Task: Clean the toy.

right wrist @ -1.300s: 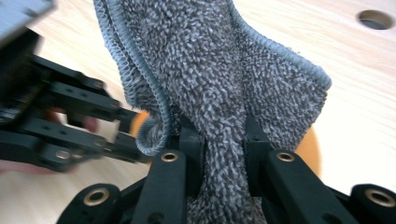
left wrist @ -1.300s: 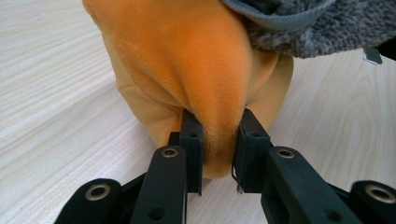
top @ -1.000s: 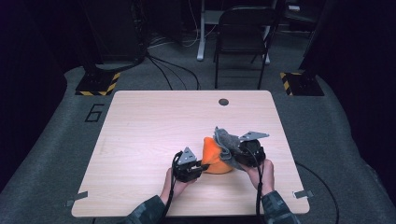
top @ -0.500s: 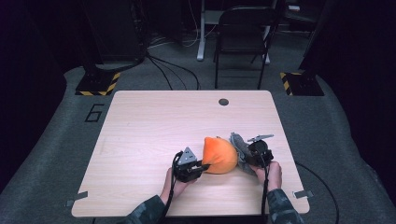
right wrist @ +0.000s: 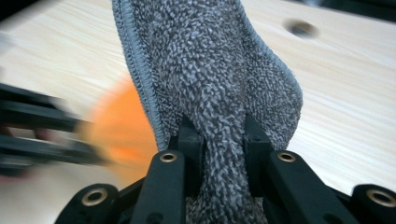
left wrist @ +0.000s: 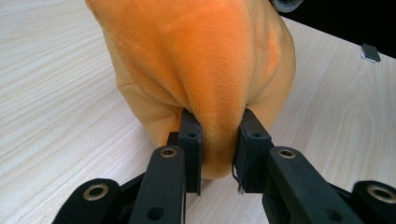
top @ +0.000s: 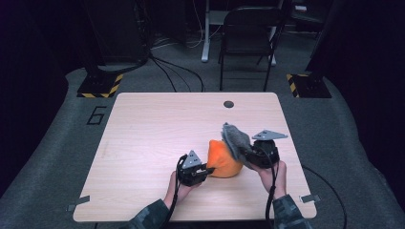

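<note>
Left gripper (left wrist: 218, 149) pinches a rounded orange plush toy (left wrist: 201, 60) — right gripper (right wrist: 223, 154) clamps a nubby grey cloth (right wrist: 210, 70).

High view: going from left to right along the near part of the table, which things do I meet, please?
Left tongs, shut on the orange plush → orange plush → grey cloth, held up by the right tongs → the right gripper's grey three-cornered plate.
</note>
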The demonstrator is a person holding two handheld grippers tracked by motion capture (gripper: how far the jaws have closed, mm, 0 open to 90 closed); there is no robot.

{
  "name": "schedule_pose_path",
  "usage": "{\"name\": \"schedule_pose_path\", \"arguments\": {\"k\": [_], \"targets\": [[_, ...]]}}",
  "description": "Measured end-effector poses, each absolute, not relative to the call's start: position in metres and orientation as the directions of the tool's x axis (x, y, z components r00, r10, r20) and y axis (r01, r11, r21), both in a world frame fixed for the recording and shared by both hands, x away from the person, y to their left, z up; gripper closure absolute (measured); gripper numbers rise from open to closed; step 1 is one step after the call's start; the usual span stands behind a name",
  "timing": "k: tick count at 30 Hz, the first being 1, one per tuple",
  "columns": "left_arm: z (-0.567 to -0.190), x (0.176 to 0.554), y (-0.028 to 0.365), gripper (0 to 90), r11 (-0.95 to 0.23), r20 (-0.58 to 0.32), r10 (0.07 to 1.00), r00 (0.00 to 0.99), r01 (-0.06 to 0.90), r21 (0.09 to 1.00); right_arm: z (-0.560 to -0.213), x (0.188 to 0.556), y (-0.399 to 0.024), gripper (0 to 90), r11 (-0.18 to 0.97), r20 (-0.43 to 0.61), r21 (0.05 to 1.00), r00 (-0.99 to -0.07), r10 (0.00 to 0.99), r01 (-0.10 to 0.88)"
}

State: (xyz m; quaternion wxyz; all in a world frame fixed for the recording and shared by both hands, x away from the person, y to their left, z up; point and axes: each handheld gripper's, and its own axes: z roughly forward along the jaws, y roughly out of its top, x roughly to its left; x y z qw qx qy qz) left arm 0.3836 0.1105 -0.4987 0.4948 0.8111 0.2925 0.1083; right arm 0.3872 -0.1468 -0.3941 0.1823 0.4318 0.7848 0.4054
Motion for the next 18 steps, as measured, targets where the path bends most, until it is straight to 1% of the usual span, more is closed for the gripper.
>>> {"name": "schedule_pose_path", "arguments": {"k": [3,4,6,8,9,10,12,13,14,17,18], "targets": [[-0.499,0.384,0.111,74.9,-0.35,-0.102,0.578,0.81,0.359,0.865,-0.395,0.381,-0.123,74.8,0.323,0.076,0.8,-0.619,0.782,0.505],[-0.499,0.383,0.11,74.8,-0.33,-0.125,0.586,0.801,0.377,0.865,-0.398,0.381,-0.116,74.8,0.347,0.061,0.788,-0.626,0.777,0.508],[-0.5,0.384,0.111,74.6,-0.331,-0.124,0.59,0.798,0.38,0.864,-0.407,0.383,-0.11,74.8,0.379,0.035,0.772,-0.63,0.776,0.51],[-0.501,0.385,0.112,74.4,-0.331,-0.126,0.589,0.798,0.38,0.864,-0.413,0.387,-0.112,74.7,0.404,-0.003,0.76,-0.619,0.785,0.509],[-0.501,0.385,0.112,74.4,-0.331,-0.126,0.589,0.798,0.38,0.864,-0.413,0.387,-0.112,74.7,0.404,-0.003,0.76,-0.619,0.785,0.509],[-0.501,0.385,0.112,74.4,-0.332,-0.124,0.589,0.799,0.378,0.864,-0.416,0.39,-0.121,74.7,0.385,0.014,0.755,-0.6,0.8,0.531],[-0.501,0.385,0.112,74.4,-0.332,-0.123,0.588,0.799,0.378,0.865,-0.419,0.394,-0.13,74.7,0.379,0.002,0.745,-0.57,0.822,0.549],[-0.501,0.385,0.112,74.4,-0.332,-0.123,0.588,0.799,0.378,0.865,-0.419,0.394,-0.13,74.7,0.379,0.002,0.745,-0.57,0.822,0.549],[-0.501,0.385,0.112,74.4,-0.333,-0.121,0.587,0.8,0.375,0.865,-0.427,0.4,-0.142,74.7,0.363,0.005,0.729,-0.534,0.845,0.581],[-0.501,0.386,0.112,74.4,-0.333,-0.126,0.587,0.8,0.38,0.863,-0.438,0.408,-0.156,74.6,0.32,0.043,0.703,-0.487,0.872,0.635],[-0.501,0.386,0.112,74.4,-0.335,-0.124,0.586,0.801,0.379,0.862,-0.438,0.408,-0.156,74.6,0.32,0.043,0.703,-0.487,0.872,0.635]]}}
